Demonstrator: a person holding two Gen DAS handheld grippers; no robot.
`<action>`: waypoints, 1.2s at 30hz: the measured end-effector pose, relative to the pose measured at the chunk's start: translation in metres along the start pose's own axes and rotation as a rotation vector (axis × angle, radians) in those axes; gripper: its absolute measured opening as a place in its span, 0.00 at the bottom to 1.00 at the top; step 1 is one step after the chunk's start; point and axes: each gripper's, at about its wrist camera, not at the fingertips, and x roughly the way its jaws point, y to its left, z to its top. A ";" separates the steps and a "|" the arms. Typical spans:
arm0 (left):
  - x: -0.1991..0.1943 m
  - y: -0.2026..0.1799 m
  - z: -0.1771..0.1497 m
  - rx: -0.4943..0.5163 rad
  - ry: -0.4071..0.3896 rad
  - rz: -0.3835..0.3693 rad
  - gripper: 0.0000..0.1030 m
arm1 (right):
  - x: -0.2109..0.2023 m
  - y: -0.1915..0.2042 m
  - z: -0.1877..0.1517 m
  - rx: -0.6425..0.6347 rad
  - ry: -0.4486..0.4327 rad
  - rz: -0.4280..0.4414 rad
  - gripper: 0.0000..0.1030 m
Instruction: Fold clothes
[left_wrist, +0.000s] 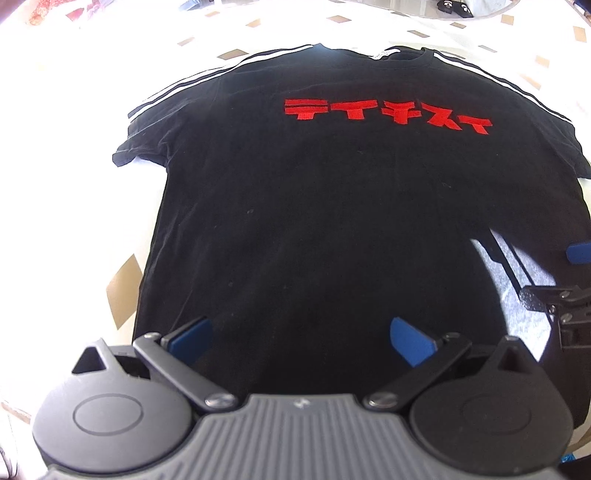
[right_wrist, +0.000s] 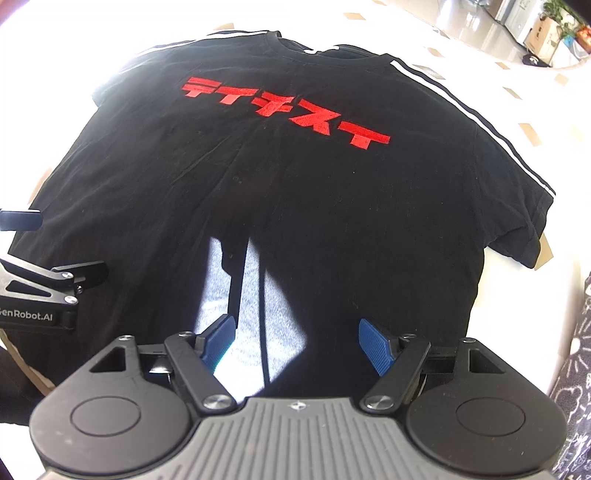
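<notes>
The left gripper (left_wrist: 301, 338) points steeply down over the lower part of a black T-shirt (left_wrist: 314, 221), its jaws set wide apart, the blue pads (left_wrist: 410, 341) clear of the fabric and nothing between them. The right gripper (right_wrist: 297, 341) is in the same attitude just beside it, jaws wide, pads empty, above the hem region. The T-shirt lies spread flat, front side up, on a white table cover (left_wrist: 55, 184) printed with small tan diamonds. The neckline (left_wrist: 402, 53) faces away from both grippers. White stripes (right_wrist: 461, 107) run along the shoulders and sleeves. Red block lettering (left_wrist: 388, 114) crosses the chest. Both short sleeves lie extended outward. A patch of sunlight (right_wrist: 255, 306) falls on the lower fabric between the two grippers.
</notes>
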 end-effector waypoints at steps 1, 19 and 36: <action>0.001 0.000 0.002 -0.001 0.003 -0.003 1.00 | 0.001 0.000 0.001 0.009 0.001 0.002 0.70; 0.036 0.009 0.033 -0.023 0.065 -0.067 1.00 | 0.011 -0.023 0.001 0.059 -0.020 -0.020 0.75; 0.052 0.025 0.065 -0.020 0.090 -0.067 1.00 | 0.017 -0.031 0.004 0.041 -0.003 -0.008 0.89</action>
